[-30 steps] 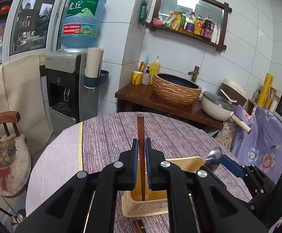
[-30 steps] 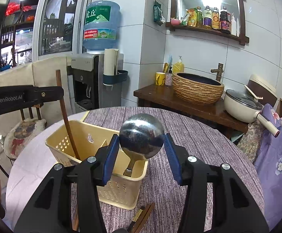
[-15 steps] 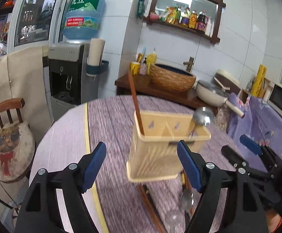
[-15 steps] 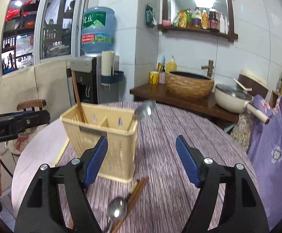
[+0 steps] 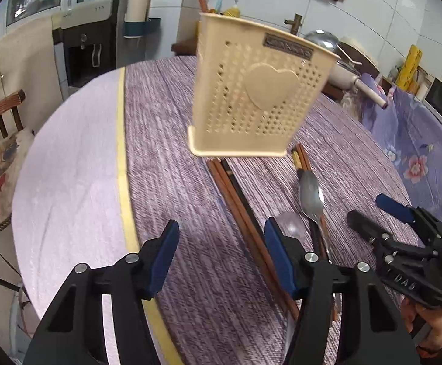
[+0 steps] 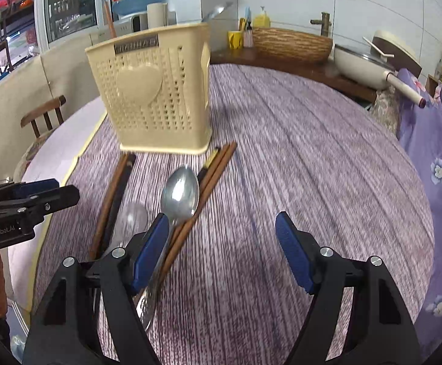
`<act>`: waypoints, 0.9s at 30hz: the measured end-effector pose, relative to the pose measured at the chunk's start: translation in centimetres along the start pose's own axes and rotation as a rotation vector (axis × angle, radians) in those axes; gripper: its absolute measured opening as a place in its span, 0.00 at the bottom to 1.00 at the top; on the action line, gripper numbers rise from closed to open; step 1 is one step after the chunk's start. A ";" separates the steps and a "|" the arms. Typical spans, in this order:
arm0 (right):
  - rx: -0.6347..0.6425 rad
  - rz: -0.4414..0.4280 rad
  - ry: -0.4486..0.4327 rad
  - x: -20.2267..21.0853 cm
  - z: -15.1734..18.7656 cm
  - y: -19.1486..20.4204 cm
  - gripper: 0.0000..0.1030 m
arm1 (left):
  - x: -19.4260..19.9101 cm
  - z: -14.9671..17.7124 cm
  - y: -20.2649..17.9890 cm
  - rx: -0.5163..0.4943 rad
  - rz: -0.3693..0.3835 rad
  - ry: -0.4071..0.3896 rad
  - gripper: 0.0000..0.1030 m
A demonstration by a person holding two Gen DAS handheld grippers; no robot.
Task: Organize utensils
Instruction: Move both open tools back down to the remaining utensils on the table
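Since a second ago, when the left tongs pinched a chopstick and a spoon stood between the right tongs' jaws, both pieces now stand in the cream utensil caddy. Left tongs: empty, jaws closing on nothing. Right tongs: wide apart, empty. Remaining on the surface before the caddy: metal spoon, clear spoon, loose chopsticks. Judged: sorting partly done; next pickup pending.

Glossy metal spoon, perforated plastic caddy
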State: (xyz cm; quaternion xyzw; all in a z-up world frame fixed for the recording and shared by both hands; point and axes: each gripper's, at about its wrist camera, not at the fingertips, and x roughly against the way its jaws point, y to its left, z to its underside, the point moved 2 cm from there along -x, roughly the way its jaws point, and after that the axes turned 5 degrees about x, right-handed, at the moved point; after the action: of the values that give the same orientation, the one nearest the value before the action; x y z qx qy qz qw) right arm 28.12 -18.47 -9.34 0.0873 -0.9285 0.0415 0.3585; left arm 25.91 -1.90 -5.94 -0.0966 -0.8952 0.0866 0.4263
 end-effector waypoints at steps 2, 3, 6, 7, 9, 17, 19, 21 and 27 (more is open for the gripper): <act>-0.015 -0.004 0.015 -0.2 0.7 0.0 0.71 | -0.5 0.4 -0.6 -0.005 0.017 0.017 0.55; -0.021 -0.004 0.020 -0.3 1.0 -0.1 0.71 | -0.7 0.5 -0.9 -0.013 0.017 0.021 0.54; -0.022 -0.011 0.032 -0.4 1.6 0.1 0.71 | -1.5 0.6 -2.1 -0.054 -0.020 0.022 0.50; -0.015 -0.012 0.031 -0.4 1.6 0.3 0.71 | -1.9 1.0 -2.2 -0.062 -0.034 0.023 0.48; 0.001 -0.018 0.031 -0.4 1.6 0.7 0.71 | -2.3 1.3 -2.2 -0.065 -0.048 0.032 0.46; 0.062 -0.020 0.080 -1.9 1.7 2.3 0.70 | -2.5 2.2 -0.6 -0.057 -0.079 0.053 0.36; 0.029 -0.029 0.088 -1.8 1.9 1.2 0.70 | -2.0 2.2 0.3 -0.043 -0.081 0.052 0.36; -0.008 -0.002 0.093 -1.6 2.1 -0.3 0.68 | -1.5 2.2 1.6 -0.004 -0.072 0.047 0.36; -0.095 0.037 0.106 -1.6 2.8 -3.4 0.60 | -0.8 1.9 4.0 0.072 -0.077 0.028 0.36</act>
State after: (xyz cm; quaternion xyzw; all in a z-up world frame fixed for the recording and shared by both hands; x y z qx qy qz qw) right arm 28.09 -22.03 -12.38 0.0508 -0.9107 0.0084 0.4099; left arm 25.27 1.66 -8.69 -0.0480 -0.8886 0.1011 0.4449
